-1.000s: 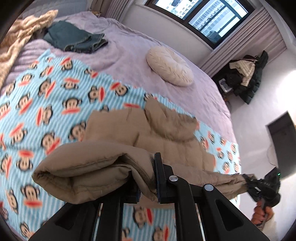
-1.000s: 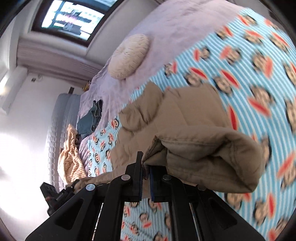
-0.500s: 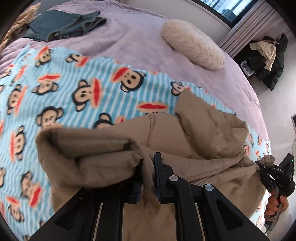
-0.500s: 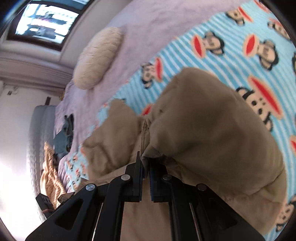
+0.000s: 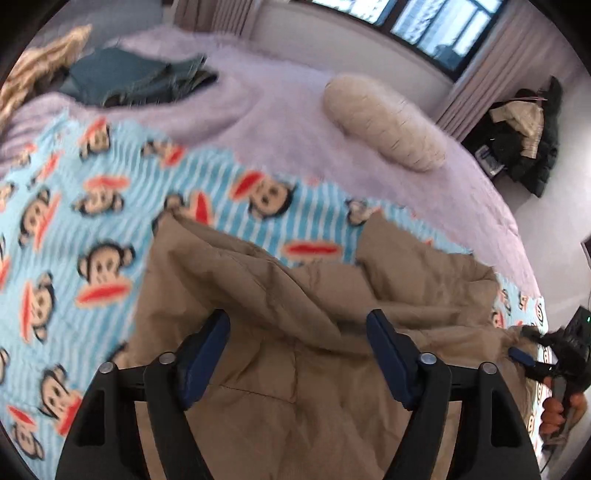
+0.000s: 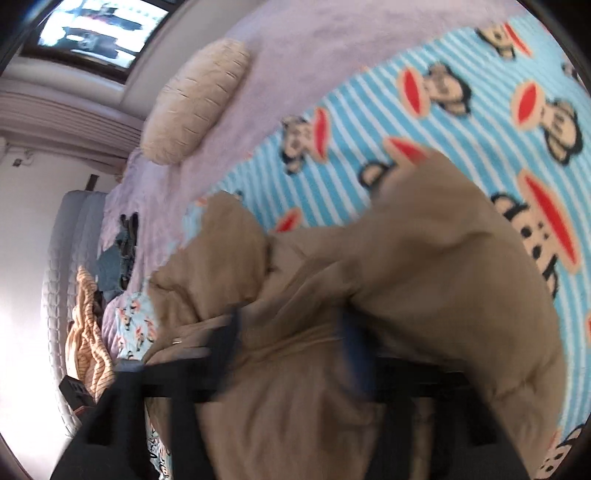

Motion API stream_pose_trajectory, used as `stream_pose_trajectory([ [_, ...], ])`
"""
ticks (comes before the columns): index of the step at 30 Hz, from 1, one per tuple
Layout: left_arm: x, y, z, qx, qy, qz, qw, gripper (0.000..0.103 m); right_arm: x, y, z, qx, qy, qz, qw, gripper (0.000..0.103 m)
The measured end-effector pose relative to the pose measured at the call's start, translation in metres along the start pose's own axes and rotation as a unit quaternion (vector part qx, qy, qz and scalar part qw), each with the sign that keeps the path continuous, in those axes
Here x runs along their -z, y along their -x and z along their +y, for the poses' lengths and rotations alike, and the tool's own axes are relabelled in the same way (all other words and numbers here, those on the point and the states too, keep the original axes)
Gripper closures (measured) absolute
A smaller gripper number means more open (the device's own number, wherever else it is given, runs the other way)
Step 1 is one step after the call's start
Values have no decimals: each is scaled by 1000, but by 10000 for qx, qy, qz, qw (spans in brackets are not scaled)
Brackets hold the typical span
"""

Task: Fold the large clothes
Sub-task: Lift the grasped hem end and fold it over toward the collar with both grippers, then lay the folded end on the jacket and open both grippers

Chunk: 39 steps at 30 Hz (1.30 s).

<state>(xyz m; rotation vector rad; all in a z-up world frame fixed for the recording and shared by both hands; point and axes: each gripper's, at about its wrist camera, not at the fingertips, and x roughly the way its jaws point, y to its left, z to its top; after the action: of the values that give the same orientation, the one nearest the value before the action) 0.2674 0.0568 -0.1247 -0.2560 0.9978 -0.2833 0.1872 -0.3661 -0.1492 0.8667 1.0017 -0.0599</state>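
Bedroom with a wide bed [image 5: 369, 122] under a lilac cover, a dark-framed window [image 5: 417, 26] and pale curtains behind it. Spread across the near half of the bed: a blue striped blanket [image 5: 85, 206] printed with monkey faces. On the lilac part, a cream round cushion [image 5: 384, 122]; farther back, a folded pile of dark denim [image 5: 136, 77] beside a tan striped cloth [image 5: 40, 70]. Off to the right, a heap of dark clothes [image 5: 524, 144] against the wall.

On the blanket, right at the near edge of the bed: the tan padded coat [image 5: 295, 369], doubled over on itself, rumpled, one fold raised toward the cushion.

Left claw [image 5: 299, 343] spread wide above the coat, jaws just opened, blue pads clear of the cloth on both sides, coat fabric lying loose between them, nothing pinched. Pointing steeply down at the coat.

Right claw [image 6: 291, 347] blurred in its own view, likewise spread, jaws just opened, coat fabric bulging up between the pads [image 6: 351, 339] but not squeezed. Seen also from the left wrist view at the far right edge of the coat [image 5: 524, 354], gripped from below by a hand [image 5: 557, 410].

In the right wrist view, a quilted grey headboard [image 6: 66, 258] at the left, with the striped cloth and the denim near it.
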Motion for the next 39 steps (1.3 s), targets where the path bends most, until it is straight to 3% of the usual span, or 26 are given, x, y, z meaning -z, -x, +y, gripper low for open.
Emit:
stream_pose_trajectory([
  [3, -3, 11, -7, 128, -193, 38, 9997, 26, 12, 11, 20, 185, 468, 12, 9987, 29],
  [4, -2, 13, -12, 199, -298, 72, 9993, 27, 17, 10, 28, 238, 648, 64, 9976, 44],
  [5, -2, 11, -18, 248, -428, 111, 9987, 37, 26, 5, 38, 407, 953, 193, 9944, 73],
  [6, 0, 10, -23, 271, -582, 167, 9978, 44, 32, -2, 45, 600, 1206, 302, 9904, 84],
  [7, 2, 4, -31, 247, -784, 255, 9963, 48, 37, -10, 53, 708, 1423, 374, 9866, 88],
  [10, 9, -23, -42, 167, -947, 392, 9946, 48, 51, -43, 62, 872, 1886, 518, 9768, 91],
  [12, 11, -49, -39, -117, -887, 406, 9952, 48, 52, -61, 55, 990, 1943, 432, 9750, 93],
  [15, 11, -82, -25, -241, -542, 435, 9973, 48, 41, -84, 39, 904, 1637, 336, 9818, 99],
  [18, 11, -91, -28, -392, -674, 325, 9964, 48, 33, -91, 32, 823, 1587, 290, 9835, 103],
  [23, 4, -85, -25, -435, -832, 352, 9950, 48, 25, -74, 29, 787, 1750, 380, 9807, 103],
  [26, -3, -65, -7, -750, -905, 88, 9930, 48, 15, -40, 12, 1264, 1874, 54, 9741, 103],
  [30, -8, -62, 35, -1170, -614, 108, 9912, 48, 0, -6, -42, 1679, 1262, -264, 9773, 103],
  [33, -6, -77, 51, -1113, -338, 166, 9931, 48, -4, -10, -69, 1724, 860, -397, 9805, 103],
  [39, -6, -110, 42, -1319, -399, 62, 9904, 47, -13, -40, -90, 1644, 435, -637, 9834, 103],
])
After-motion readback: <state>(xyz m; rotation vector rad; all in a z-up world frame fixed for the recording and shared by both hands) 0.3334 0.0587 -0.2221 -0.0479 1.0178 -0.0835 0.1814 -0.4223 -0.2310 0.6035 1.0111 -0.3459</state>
